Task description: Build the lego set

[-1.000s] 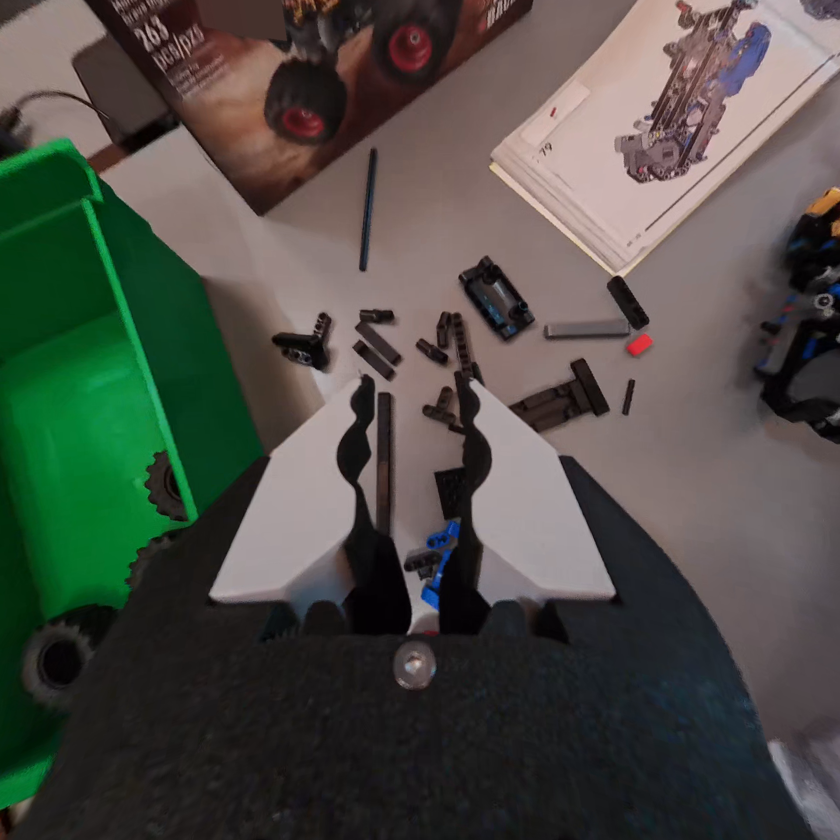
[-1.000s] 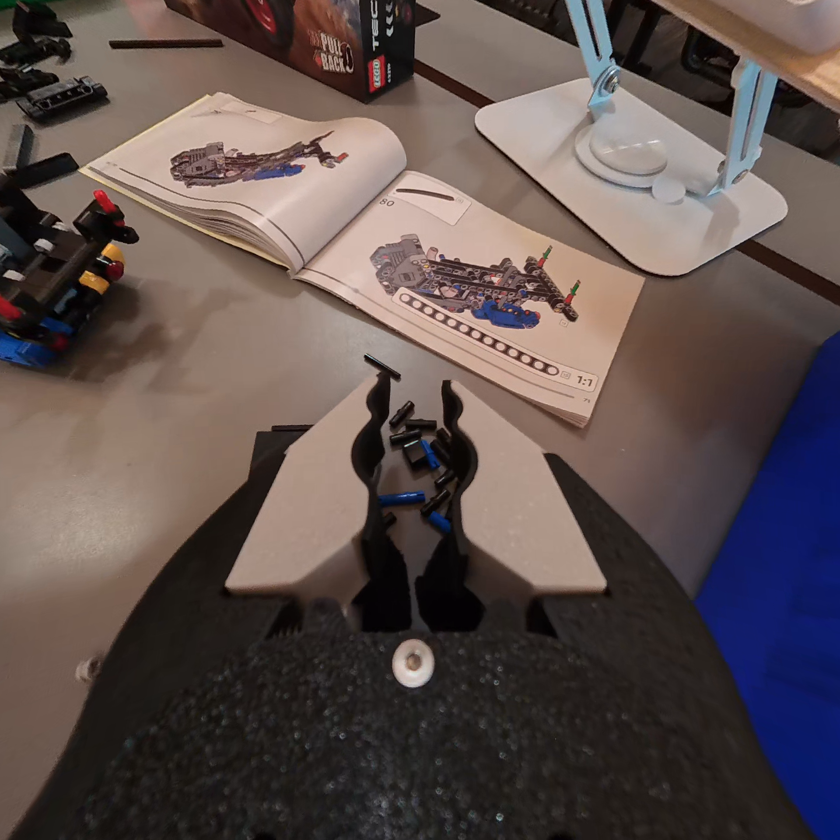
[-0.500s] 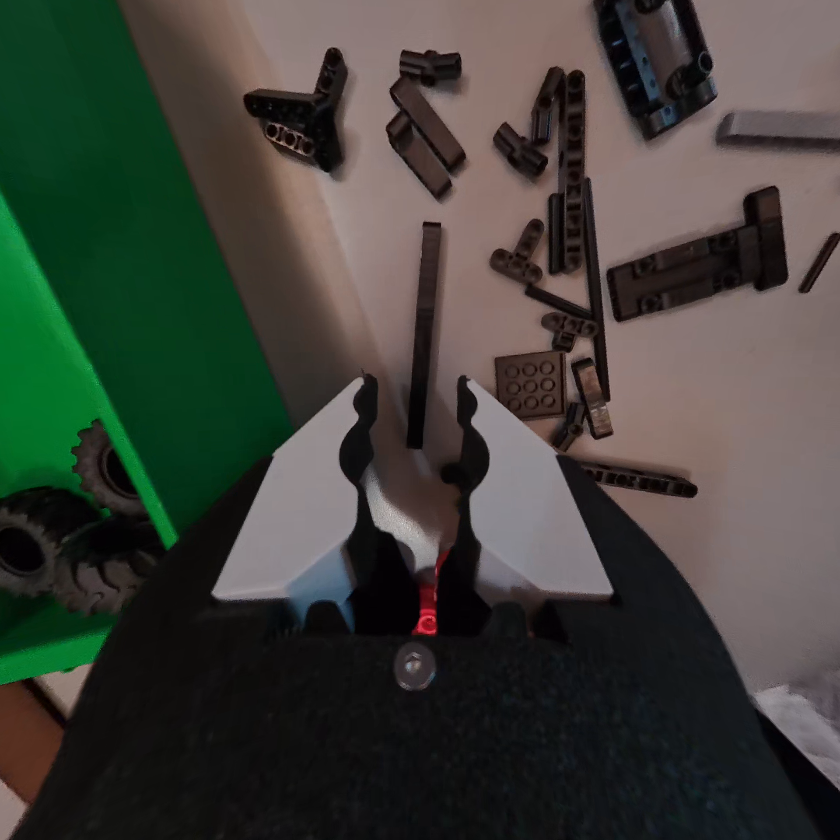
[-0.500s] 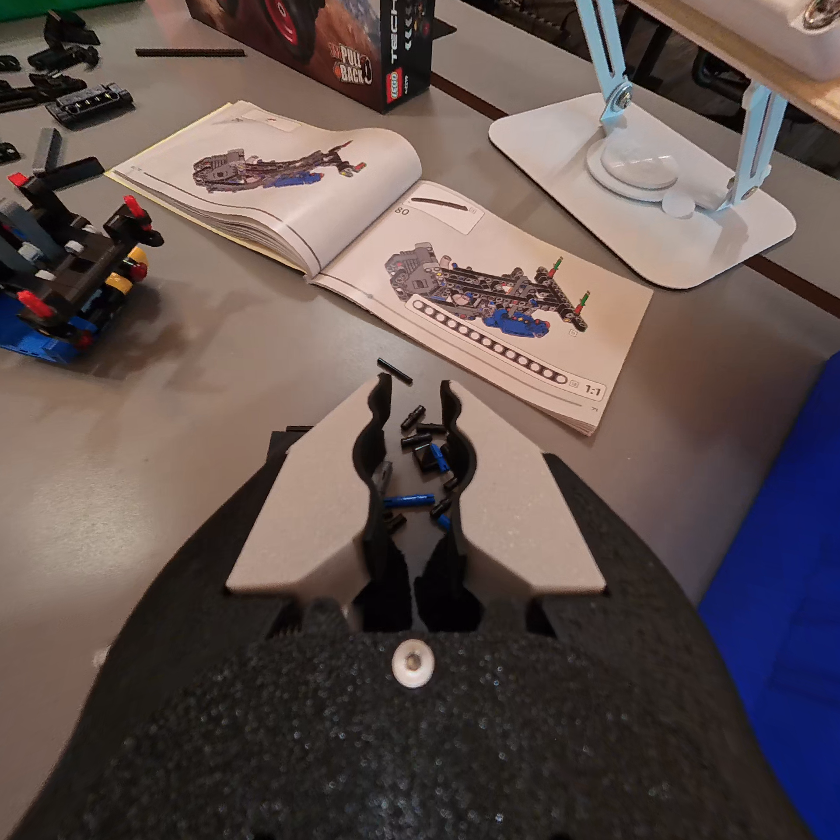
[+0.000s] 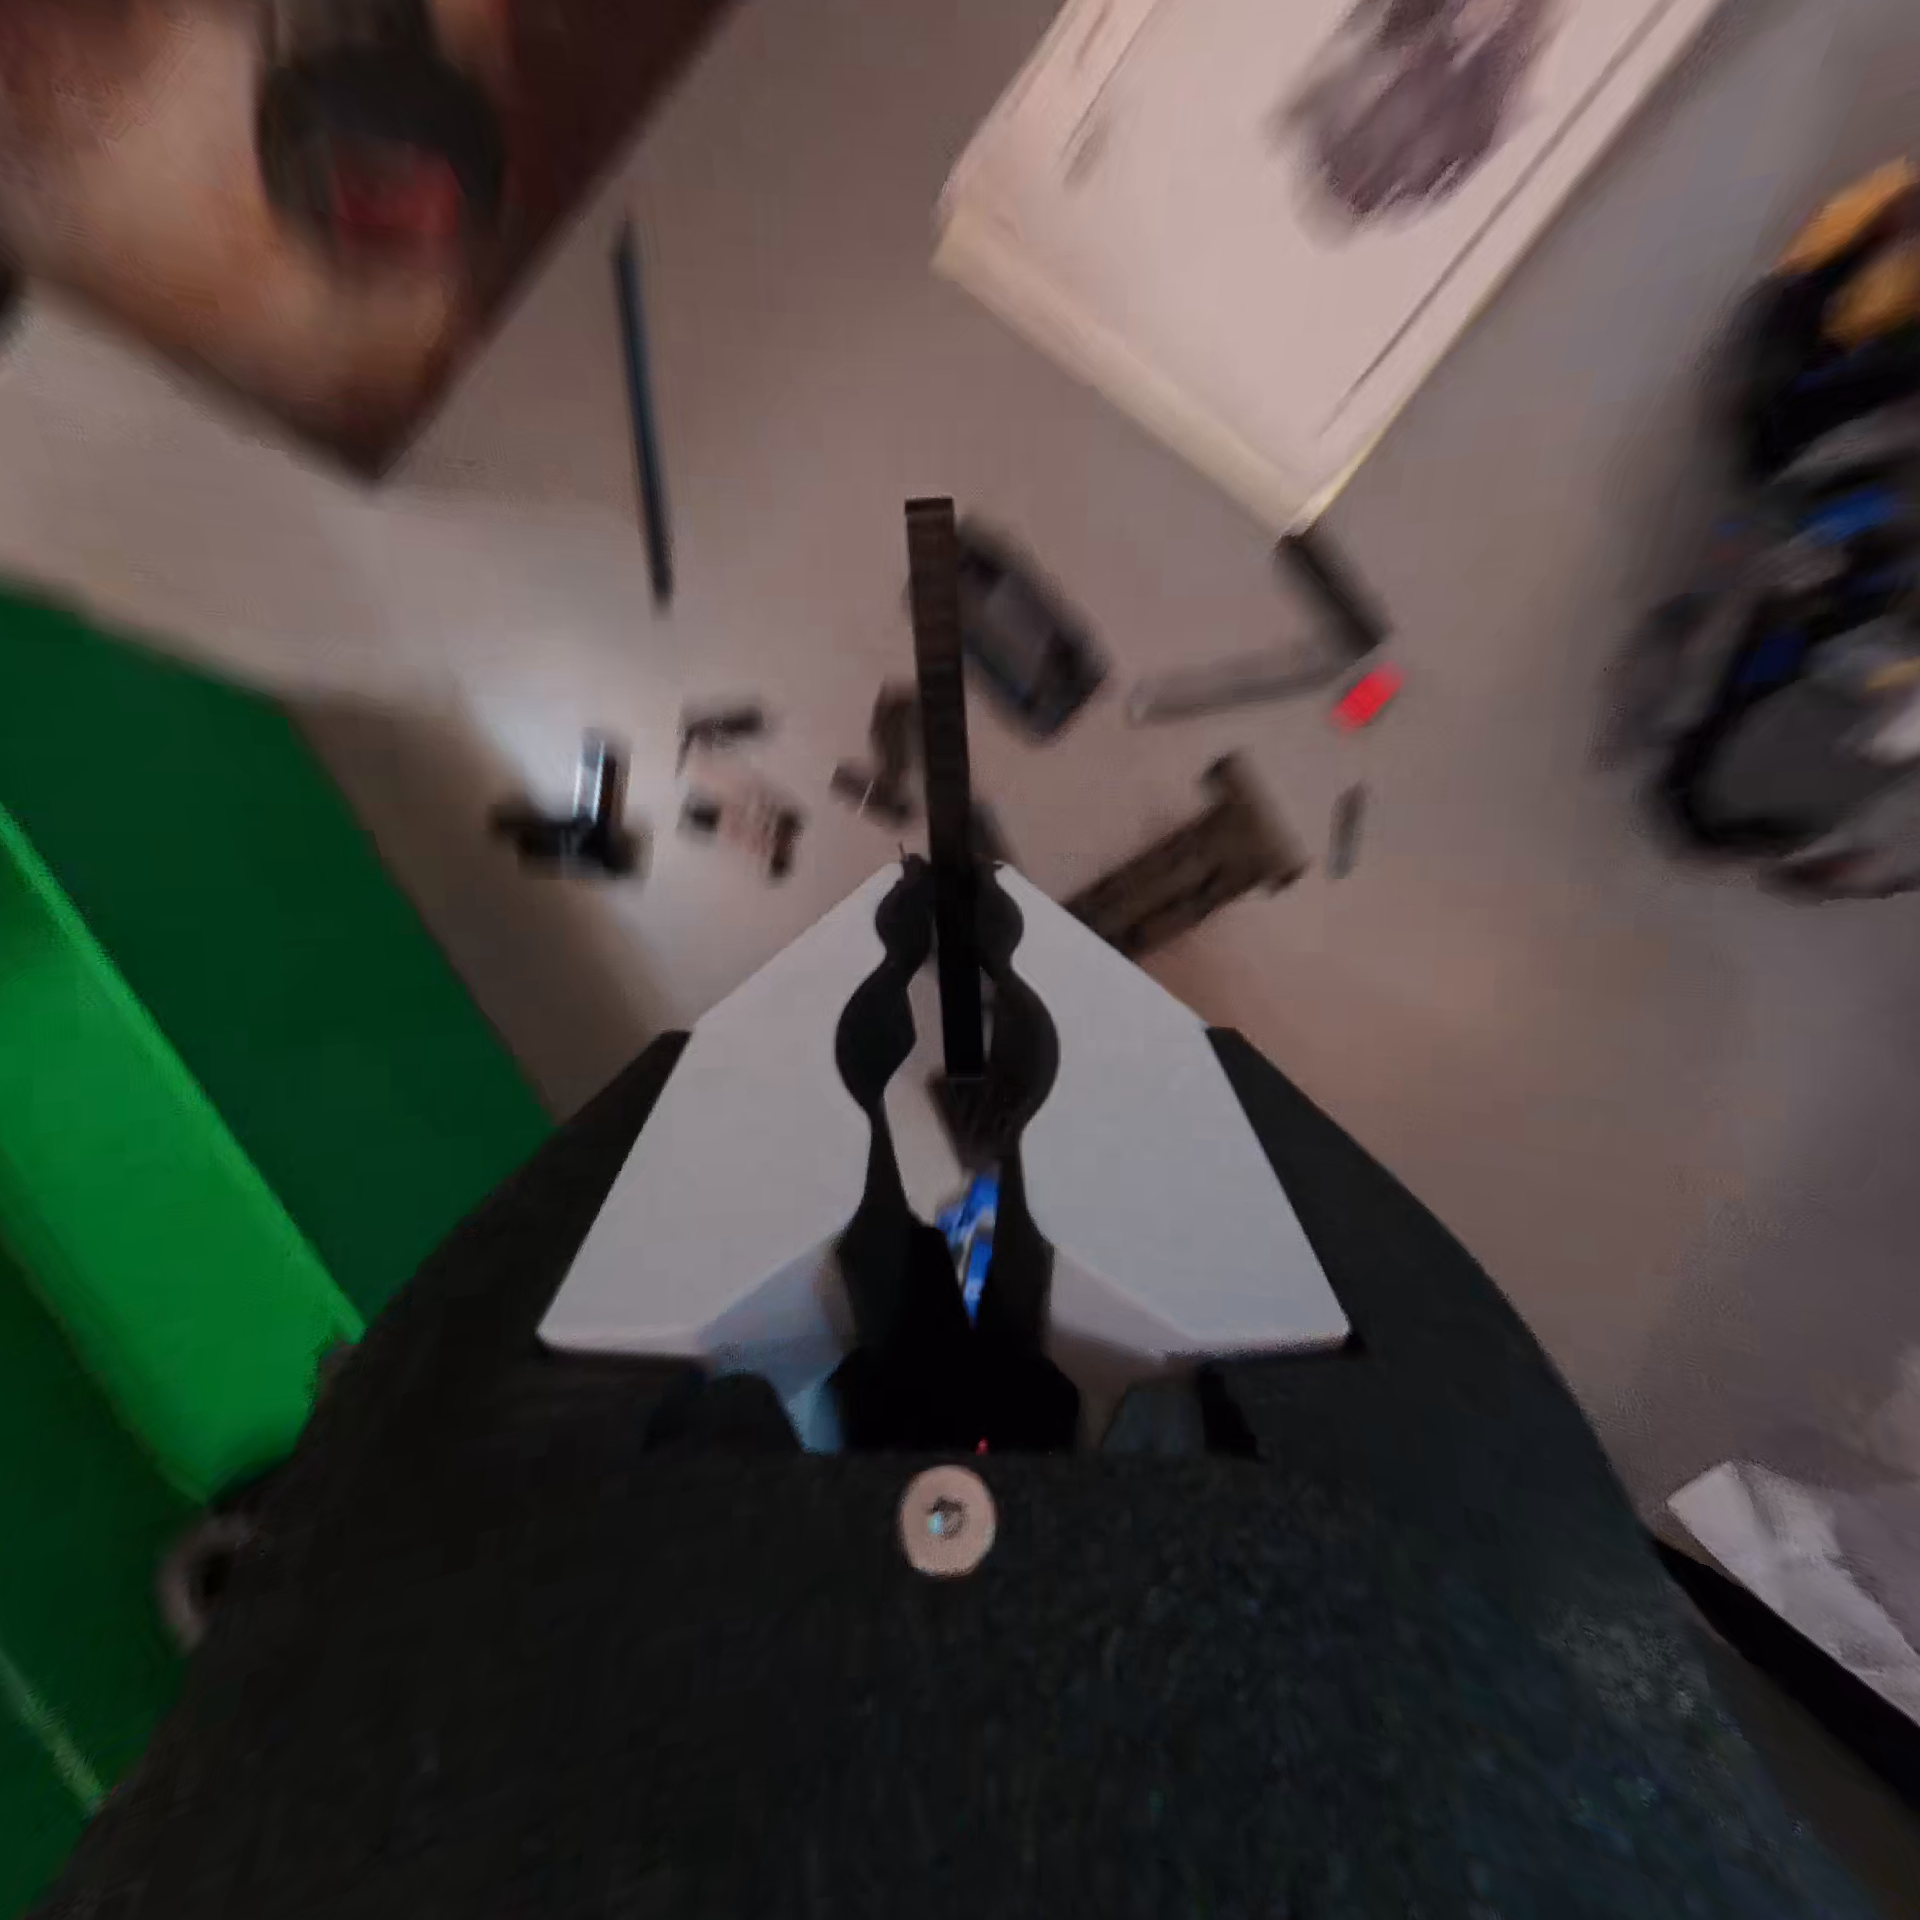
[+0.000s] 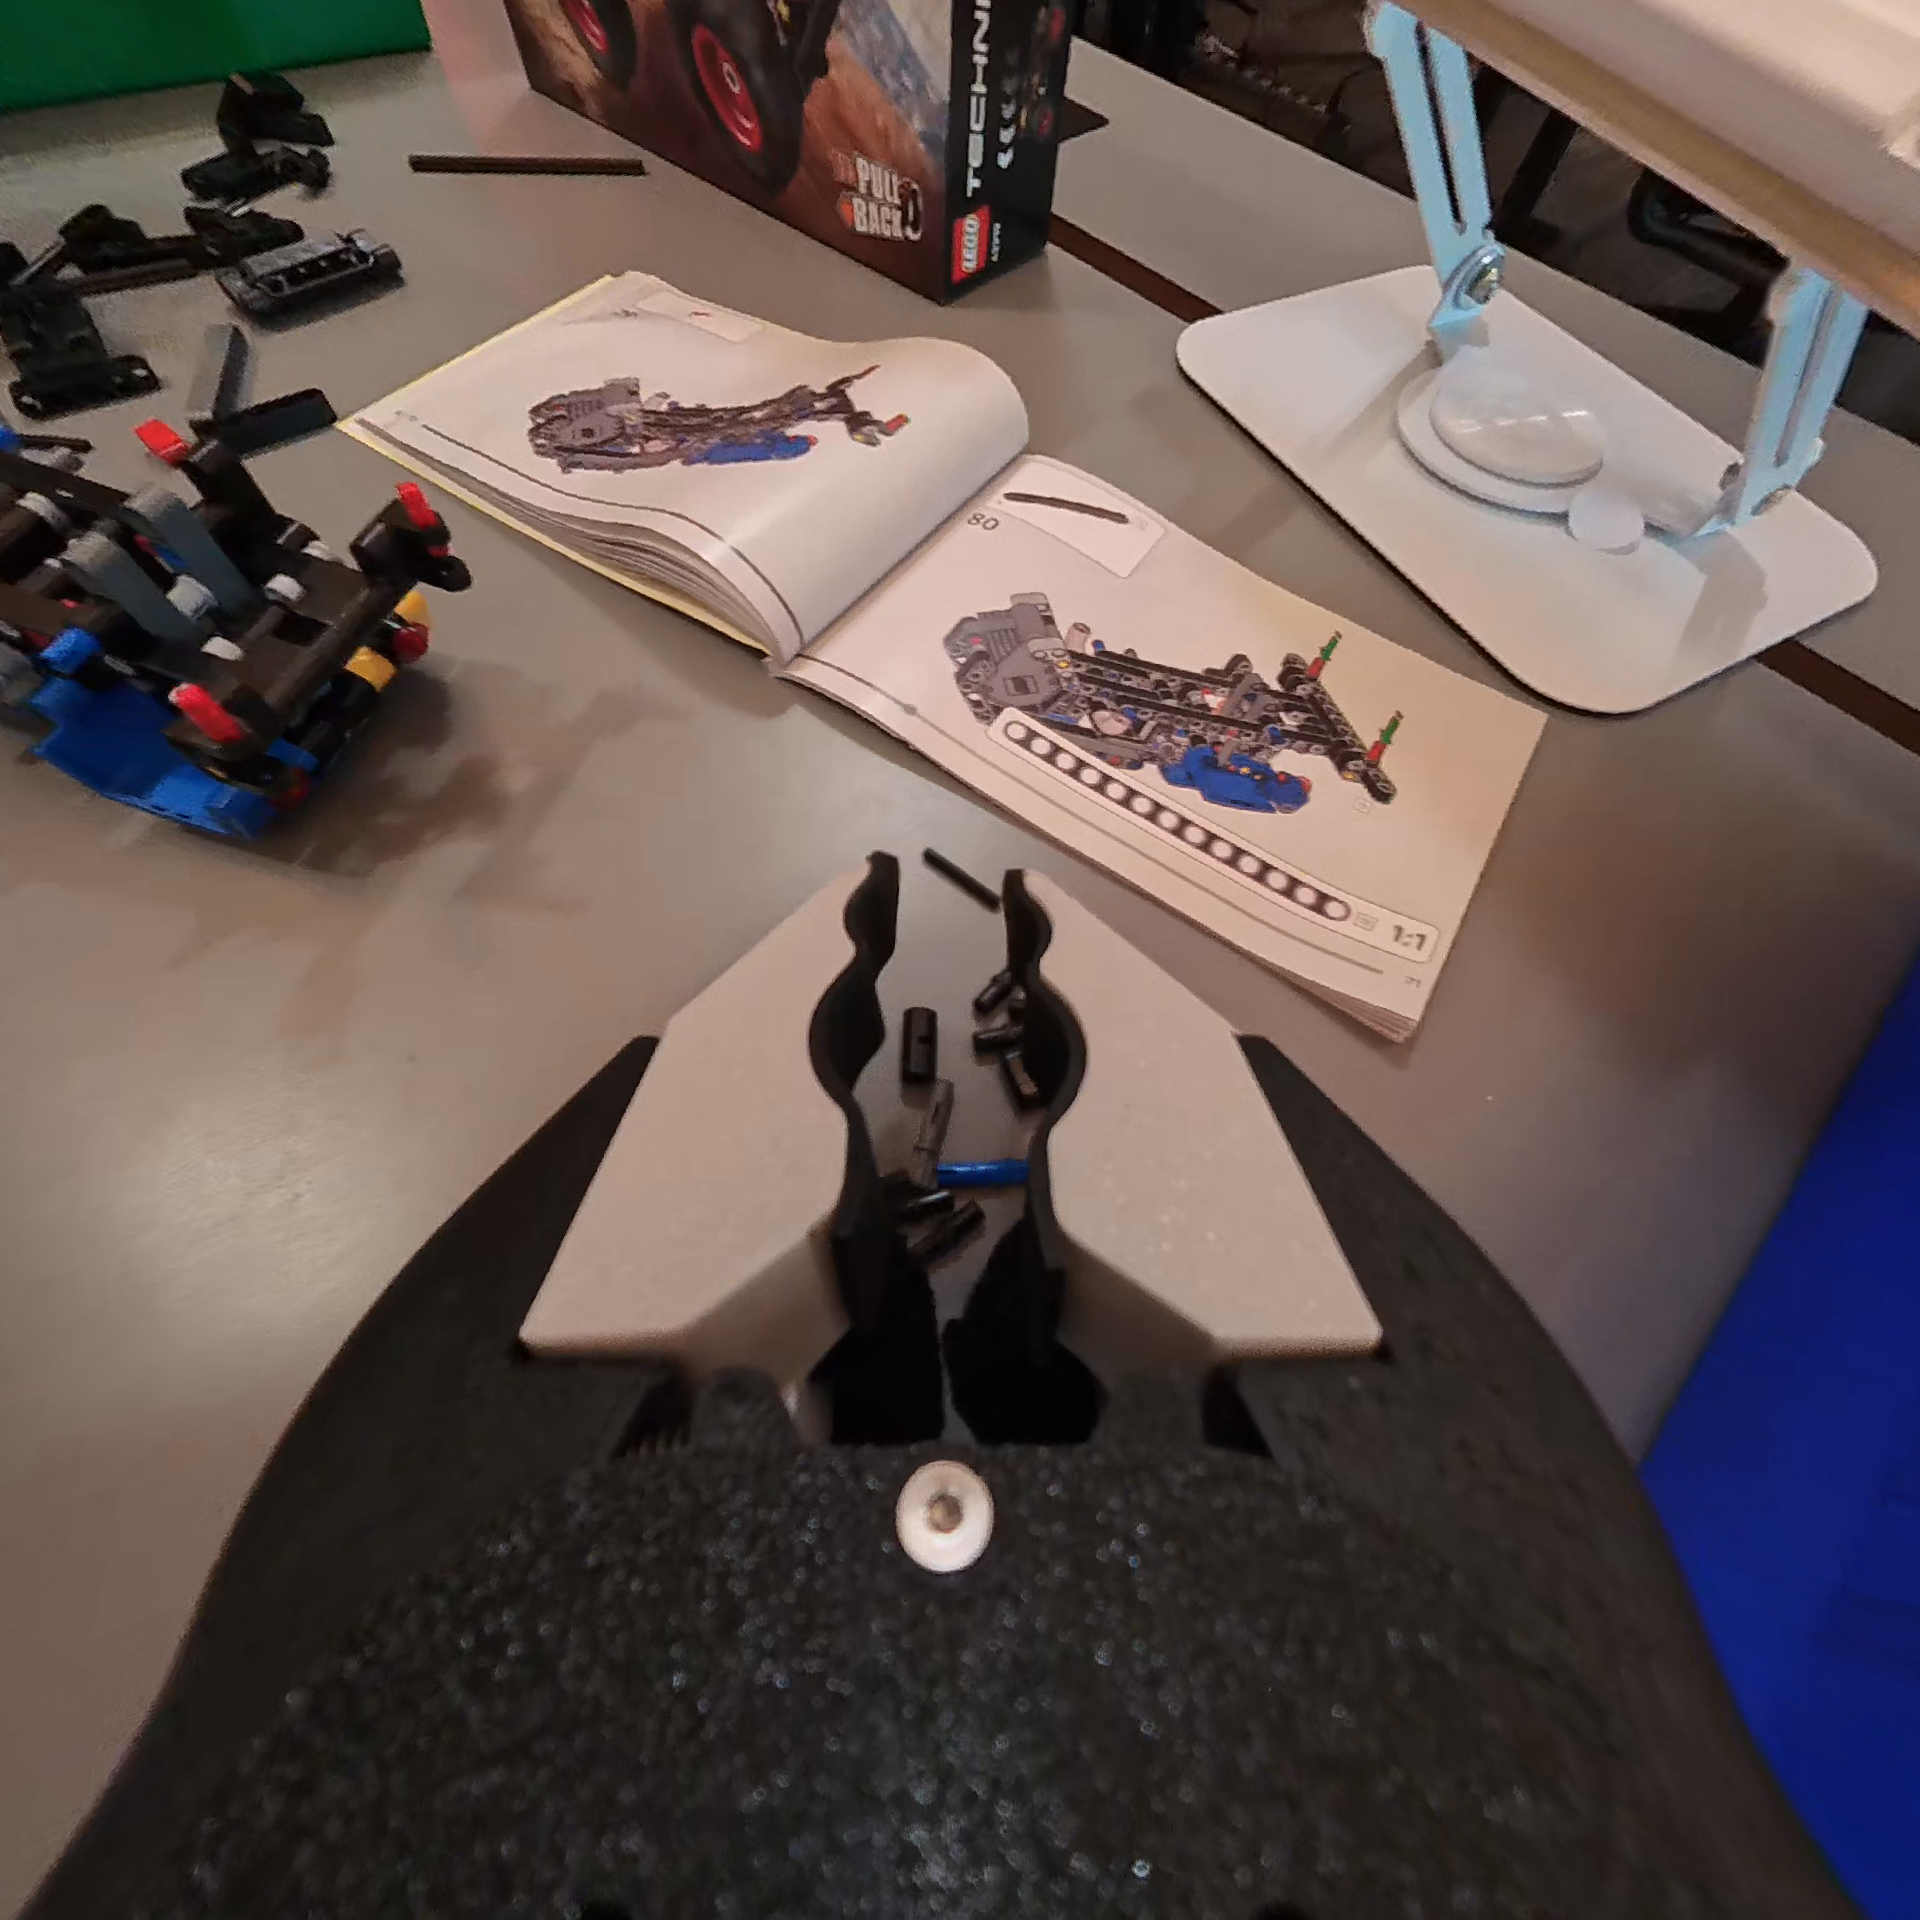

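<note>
My left gripper [image 5: 951, 883] is shut on a long black beam [image 5: 940, 748] that sticks out forward past the fingertips, held above the table. Below it lie scattered black pieces [image 5: 748, 810], blurred by motion. My right gripper [image 6: 940, 883] is open and empty, low over a cluster of small black pins [image 6: 1003, 1023] and a blue pin [image 6: 982, 1172]. The partly built black, blue and yellow vehicle [image 6: 197, 623] stands to its left and also shows blurred in the left wrist view [image 5: 1808, 623]. The open instruction booklet [image 6: 935, 613] lies ahead of the right gripper.
A green bin [image 5: 156, 1039] stands at the left of the left wrist view. The set's box [image 6: 810, 125] stands at the back. A white stand base [image 6: 1538, 499] with light blue legs is at the right. A blue surface [image 6: 1808, 1351] borders the table's right edge.
My left gripper closed on the long black beam and lifted it up from the table, pulling back. My right gripper shifted slightly left over the pins and stayed open.
</note>
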A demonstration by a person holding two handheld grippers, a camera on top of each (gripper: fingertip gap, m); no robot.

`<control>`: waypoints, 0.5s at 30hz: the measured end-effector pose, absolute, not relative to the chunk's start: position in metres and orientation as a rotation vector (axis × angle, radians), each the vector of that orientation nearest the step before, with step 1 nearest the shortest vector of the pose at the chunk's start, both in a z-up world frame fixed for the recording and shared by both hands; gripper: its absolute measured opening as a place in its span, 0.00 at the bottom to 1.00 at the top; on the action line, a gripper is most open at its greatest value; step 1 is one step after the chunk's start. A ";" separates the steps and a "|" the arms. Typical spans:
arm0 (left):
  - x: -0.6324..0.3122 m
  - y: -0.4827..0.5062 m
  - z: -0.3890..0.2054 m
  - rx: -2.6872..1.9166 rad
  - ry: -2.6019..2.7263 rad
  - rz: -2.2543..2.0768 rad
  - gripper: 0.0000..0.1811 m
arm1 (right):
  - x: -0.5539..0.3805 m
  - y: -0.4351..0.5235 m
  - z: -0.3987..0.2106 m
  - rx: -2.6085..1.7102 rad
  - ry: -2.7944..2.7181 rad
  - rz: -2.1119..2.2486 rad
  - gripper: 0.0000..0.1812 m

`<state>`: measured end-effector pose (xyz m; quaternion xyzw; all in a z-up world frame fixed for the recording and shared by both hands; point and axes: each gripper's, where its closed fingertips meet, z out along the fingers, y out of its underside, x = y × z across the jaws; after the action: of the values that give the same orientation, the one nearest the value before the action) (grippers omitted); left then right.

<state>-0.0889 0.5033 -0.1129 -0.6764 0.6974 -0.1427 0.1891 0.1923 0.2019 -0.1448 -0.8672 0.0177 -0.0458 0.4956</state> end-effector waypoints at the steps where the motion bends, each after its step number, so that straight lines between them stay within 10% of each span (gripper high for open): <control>1: -0.066 0.488 -0.095 -1.821 2.007 -0.484 0.03 | 0.190 0.203 -0.144 -2.103 0.026 -0.120 0.11; 15: 0.222 0.268 -0.150 -1.330 2.825 -0.550 0.03 | 0.172 0.206 -0.145 -2.098 -0.069 -0.178 0.08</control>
<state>0.2217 0.2680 -0.1505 -0.4193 0.8910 -0.1733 -0.0145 0.1717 0.2057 -0.1452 -0.8655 -0.0286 -0.0735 0.4946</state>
